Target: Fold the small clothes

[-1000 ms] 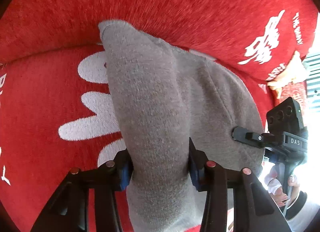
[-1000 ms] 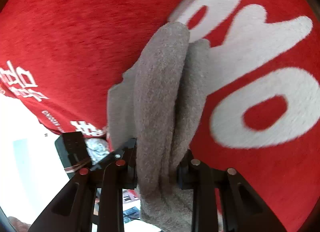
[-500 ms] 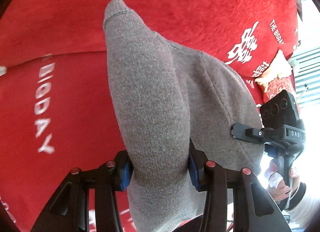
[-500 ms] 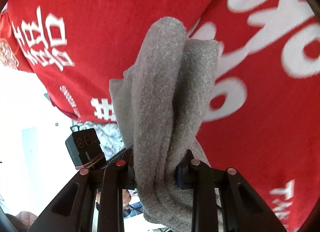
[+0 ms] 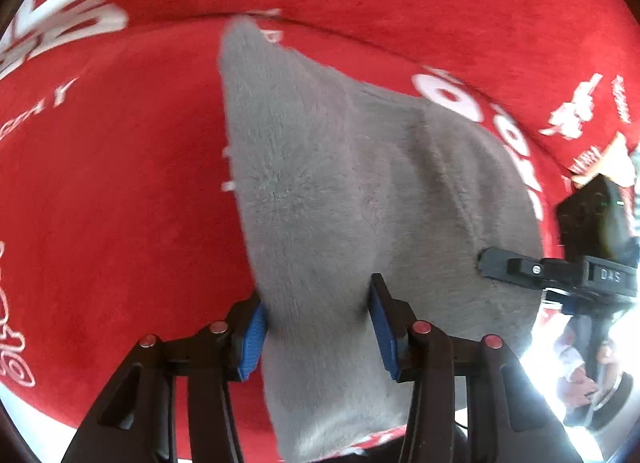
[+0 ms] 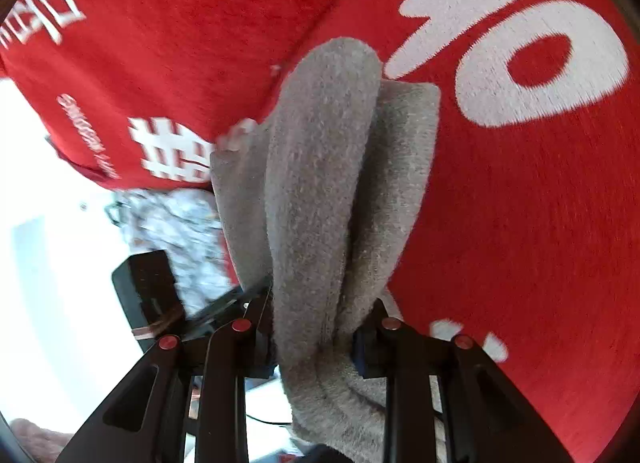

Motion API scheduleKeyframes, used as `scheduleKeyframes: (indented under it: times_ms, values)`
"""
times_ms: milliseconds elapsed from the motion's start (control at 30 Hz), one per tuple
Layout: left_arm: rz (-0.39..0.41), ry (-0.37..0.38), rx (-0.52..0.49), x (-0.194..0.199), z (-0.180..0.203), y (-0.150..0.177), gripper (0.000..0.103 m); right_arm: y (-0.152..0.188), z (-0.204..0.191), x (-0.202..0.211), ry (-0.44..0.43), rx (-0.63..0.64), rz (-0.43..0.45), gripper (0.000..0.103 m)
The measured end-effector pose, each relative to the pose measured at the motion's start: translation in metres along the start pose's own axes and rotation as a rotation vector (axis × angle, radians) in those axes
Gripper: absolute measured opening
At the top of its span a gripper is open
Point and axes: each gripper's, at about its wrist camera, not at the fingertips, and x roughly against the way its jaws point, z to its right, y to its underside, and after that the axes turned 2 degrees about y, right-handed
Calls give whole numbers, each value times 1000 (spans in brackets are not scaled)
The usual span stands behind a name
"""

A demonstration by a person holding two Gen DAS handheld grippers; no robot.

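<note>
1. Holding the small grey knitted garment (image 5: pixel 320 191) between both tools, I find it off the red plush blanket with white lettering (image 5: pixel 120 191), which lies beneath and behind it.
2. My left gripper (image 5: pixel 318 327) is closed most of the way on one bunched end of the cloth; the blue pads (image 5: pixel 252 337) press the fabric from either side.
3. My right gripper (image 6: pixel 316 339) is likewise clamped on a gathered, doubled-over bundle of the same garment, its jaws narrowed onto the folds.
4. Governing relation: the garment's long axis runs straight ahead from each gripper, away from the fingers, with its far tip pointing toward the blanket. From the left wrist view the cloth spreads rightward to where the right tool grips its other edge (image 5: pixel 560 271), so the span between the two grips is short.
5. Judgement: neither hand is nearer the fabric; both have it. Laying it flat would call for lowering the far tip first.
6. Risk, as I judge it: motion blur suggests swing; the thick bundle could slip.
</note>
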Motion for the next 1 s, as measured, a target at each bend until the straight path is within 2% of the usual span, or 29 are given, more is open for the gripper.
scheduleKeyframes:
  times_ms: [67, 133, 200, 300, 333, 400, 500, 533, 567, 600, 733, 833, 933, 1000]
  values:
    - [15, 19, 23, 2, -5, 1, 48, -5, -3, 0, 37, 17, 4, 33]
    - [21, 11, 33, 4, -13, 2, 56, -10, -7, 1, 102, 45, 6, 34]
    - [28, -9, 22, 6, -18, 2, 56, -9, -10, 3, 236, 108, 9, 36]
    - [41, -31, -3, 3, -13, 1, 57, -4, -18, 7, 481, 211, 41, 42]
    - [47, -49, -12, 4, -11, 1, 57, -1, -20, 10, 556, 241, 58, 47]
    - [61, -81, -9, 7, -4, 0, 57, 5, -20, 20, 638, 271, 83, 50]
    - [81, -128, -24, 23, -3, 6, 55, 11, -22, 36, 673, 259, 117, 48]
    - [87, -129, -34, 27, -1, 5, 45, 13, -21, 43, 666, 251, 126, 36]
    - [87, -118, -42, 30, 2, 6, 39, 16, -22, 49, 648, 238, 138, 26]
    - [83, -104, -48, 34, 4, 7, 38, 16, -28, 49, 638, 228, 146, 13]
    - [79, -44, -80, 45, 20, 11, 38, 32, -37, 61, 540, 212, 181, 12]
    - [57, -33, -106, 34, 36, 15, 38, 43, -57, 41, 504, 249, 160, 12]
    - [20, -86, -102, 7, 36, 20, 38, 50, -59, 9, 558, 287, 105, 11]
    - [33, -96, -114, 3, 36, 23, 38, 52, -49, -1, 628, 296, 86, 11]
